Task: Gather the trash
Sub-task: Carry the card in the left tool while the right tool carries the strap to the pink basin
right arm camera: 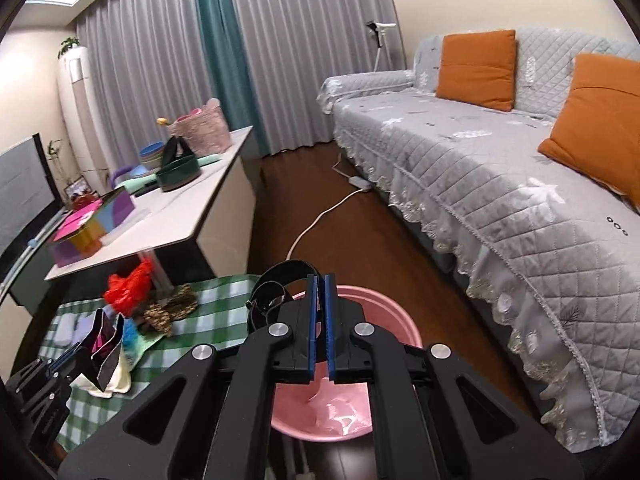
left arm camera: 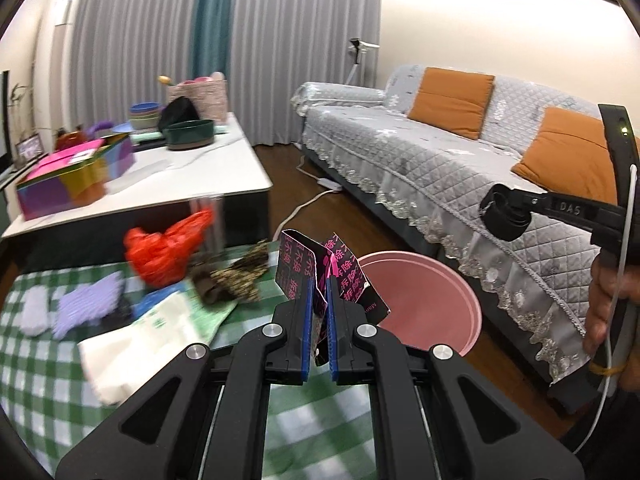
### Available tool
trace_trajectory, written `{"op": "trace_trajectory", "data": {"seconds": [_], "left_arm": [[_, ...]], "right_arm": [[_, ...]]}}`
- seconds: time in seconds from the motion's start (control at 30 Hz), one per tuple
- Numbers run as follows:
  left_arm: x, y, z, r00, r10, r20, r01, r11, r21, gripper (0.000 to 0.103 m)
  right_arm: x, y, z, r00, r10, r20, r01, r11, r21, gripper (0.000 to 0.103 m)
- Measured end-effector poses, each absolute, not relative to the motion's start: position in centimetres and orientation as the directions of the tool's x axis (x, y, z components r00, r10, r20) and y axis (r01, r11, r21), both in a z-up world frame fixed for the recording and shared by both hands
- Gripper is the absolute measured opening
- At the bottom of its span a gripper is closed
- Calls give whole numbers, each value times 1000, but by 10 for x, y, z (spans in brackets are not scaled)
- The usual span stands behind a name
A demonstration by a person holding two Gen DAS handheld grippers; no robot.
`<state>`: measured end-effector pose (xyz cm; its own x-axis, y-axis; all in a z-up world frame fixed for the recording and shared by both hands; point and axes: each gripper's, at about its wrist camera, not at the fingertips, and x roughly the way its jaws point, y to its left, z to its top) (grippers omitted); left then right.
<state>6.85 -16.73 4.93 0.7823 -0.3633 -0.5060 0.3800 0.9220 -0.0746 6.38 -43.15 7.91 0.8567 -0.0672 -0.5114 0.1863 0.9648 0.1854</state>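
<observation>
my left tool [left arm camera: 319, 300] pinches a black-and-pink wrapper [left arm camera: 320, 268] just beside the pink bin [left arm camera: 448, 284]. my right tool [right arm camera: 319, 312] pinches a black strap [right arm camera: 276, 284] over the bin's rim. released early, the wrapper could flutter onto the checked cloth [left arm camera: 40, 380] beside the bin.

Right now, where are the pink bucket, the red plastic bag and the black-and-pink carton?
pink bucket [right arm camera: 352, 408], right wrist view, inner floor.
red plastic bag [left arm camera: 160, 254], left wrist view, crumpled middle.
black-and-pink carton [left arm camera: 298, 262], left wrist view, printed left panel above the tongs.
</observation>
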Motion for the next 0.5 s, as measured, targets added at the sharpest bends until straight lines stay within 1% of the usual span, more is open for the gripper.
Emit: {"op": "trace_trajectory", "data": {"seconds": [0.33, 0.5], "left_arm": [[115, -223, 38, 737, -446, -508, 468, 879, -92, 6], [134, -246, 26, 704, -472, -531, 504, 859, -94, 6]], "right_arm": [[81, -458, 63, 838, -113, -533, 251, 948, 194, 4], [89, -465, 53, 823, -129, -553, 271, 945, 182, 4]]}}
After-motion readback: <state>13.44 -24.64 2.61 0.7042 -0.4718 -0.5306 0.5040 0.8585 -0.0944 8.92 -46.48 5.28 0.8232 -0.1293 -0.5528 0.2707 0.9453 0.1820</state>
